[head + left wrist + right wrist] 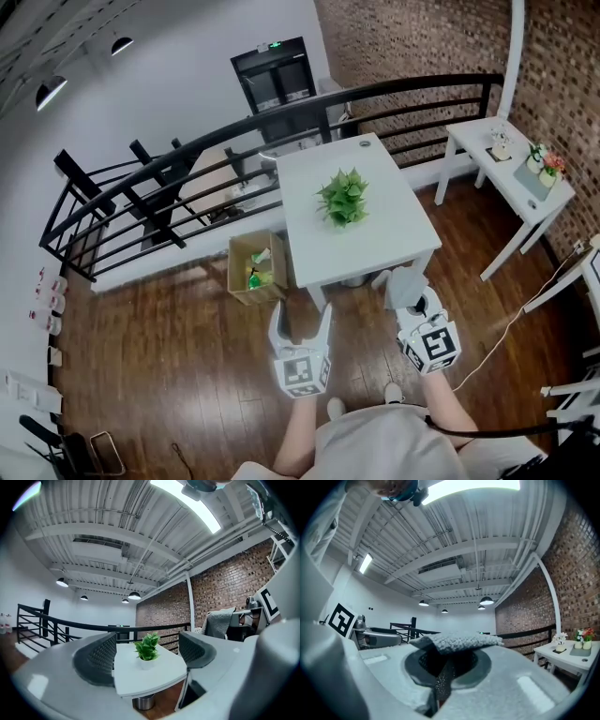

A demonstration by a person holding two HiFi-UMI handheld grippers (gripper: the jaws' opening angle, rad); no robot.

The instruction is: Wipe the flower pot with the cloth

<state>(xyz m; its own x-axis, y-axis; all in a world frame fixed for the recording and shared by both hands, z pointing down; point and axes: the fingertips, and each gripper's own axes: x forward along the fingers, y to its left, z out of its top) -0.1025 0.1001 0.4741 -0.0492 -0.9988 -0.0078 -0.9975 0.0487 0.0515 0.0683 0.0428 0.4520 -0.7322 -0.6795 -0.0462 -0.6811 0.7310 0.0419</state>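
The dark plank floor fills the head view from 3 to 9 o'clock. A white square table stands at centre. An open cardboard box sits on the floor just beside it, at the table's 8 o'clock. A curved black railing runs behind the table from 9 to 1 o'clock. The white wall lies at 11 o'clock, with black pendant lamps. The brick wall lies at 1 o'clock, with a white side table near it at 2 o'clock. The ribbed white ceiling carries a lit strip light.
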